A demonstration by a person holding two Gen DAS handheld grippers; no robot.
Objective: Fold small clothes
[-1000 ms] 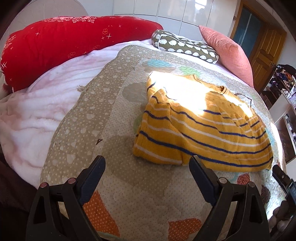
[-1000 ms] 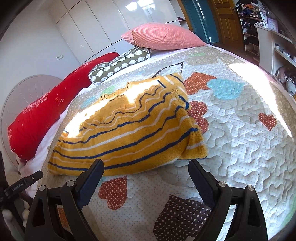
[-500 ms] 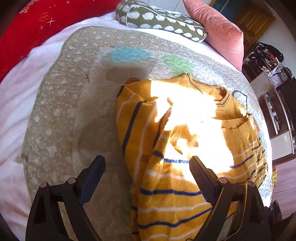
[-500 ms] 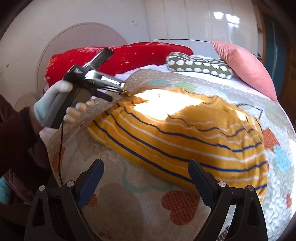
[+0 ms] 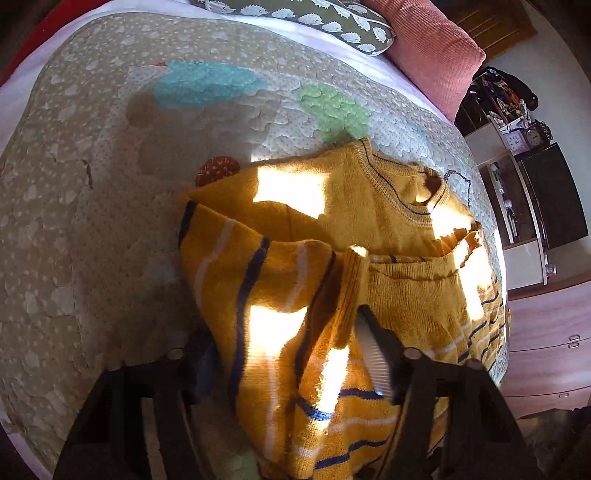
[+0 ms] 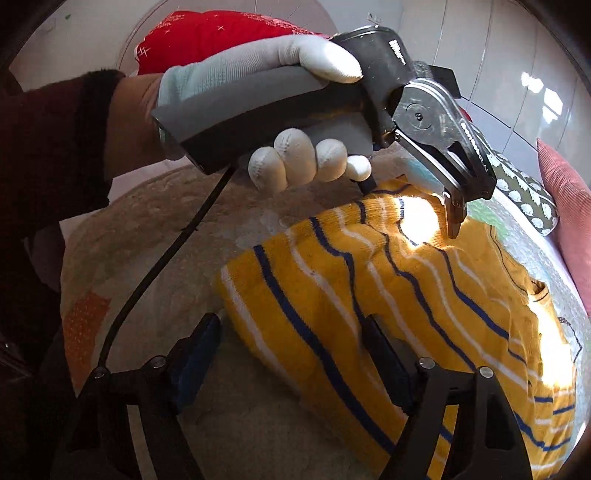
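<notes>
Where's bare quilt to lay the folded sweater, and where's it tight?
Free: the beige quilt left of the sweater, and the strip between its collar and the hedgehog pillow. Tight: the sweater's near edge, where the left gripper and right gripper work.

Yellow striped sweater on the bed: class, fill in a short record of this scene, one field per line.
garment: yellow striped sweater, partly folded
surface: patchwork quilt on a bed
left gripper: jaws just closing, sweater fabric bunched between them
right gripper: jaws just closing, straddling the sweater's near edge
left hand: white glove, holding the left gripper's handle
behind: hedgehog-print cushion, pink pillow
</notes>
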